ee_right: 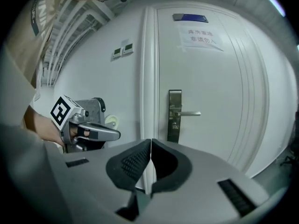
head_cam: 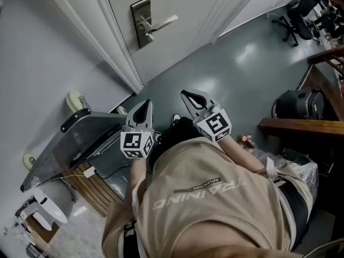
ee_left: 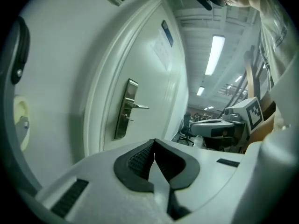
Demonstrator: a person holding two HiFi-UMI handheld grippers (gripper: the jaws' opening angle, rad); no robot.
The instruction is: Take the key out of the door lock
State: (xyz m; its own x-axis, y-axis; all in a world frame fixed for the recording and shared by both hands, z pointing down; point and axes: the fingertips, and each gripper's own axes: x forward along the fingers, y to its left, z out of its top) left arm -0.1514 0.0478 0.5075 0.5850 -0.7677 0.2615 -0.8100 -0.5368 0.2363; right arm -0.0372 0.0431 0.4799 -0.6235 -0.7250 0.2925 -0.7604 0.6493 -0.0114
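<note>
The white door (head_cam: 177, 4) carries a brushed metal lock plate (head_cam: 141, 21) with a lever handle (head_cam: 161, 23). Under the lever a small stub that looks like the key (ee_right: 174, 123) sticks out of the plate; it is too small to make out well. The plate (ee_left: 124, 108) also shows in the left gripper view. My left gripper (head_cam: 144, 104) and right gripper (head_cam: 186, 93) are held side by side well short of the door. Both point towards it. The jaws of each meet at the tips with nothing between them (ee_left: 154, 141) (ee_right: 151, 141).
A grey cart-like machine (head_cam: 80, 138) with tape rolls stands against the wall left of the door frame. An office chair (head_cam: 293, 20), a black bag (head_cam: 295, 104) and a wooden shelf (head_cam: 301, 125) are at the right. A paper notice (ee_right: 201, 36) hangs on the door.
</note>
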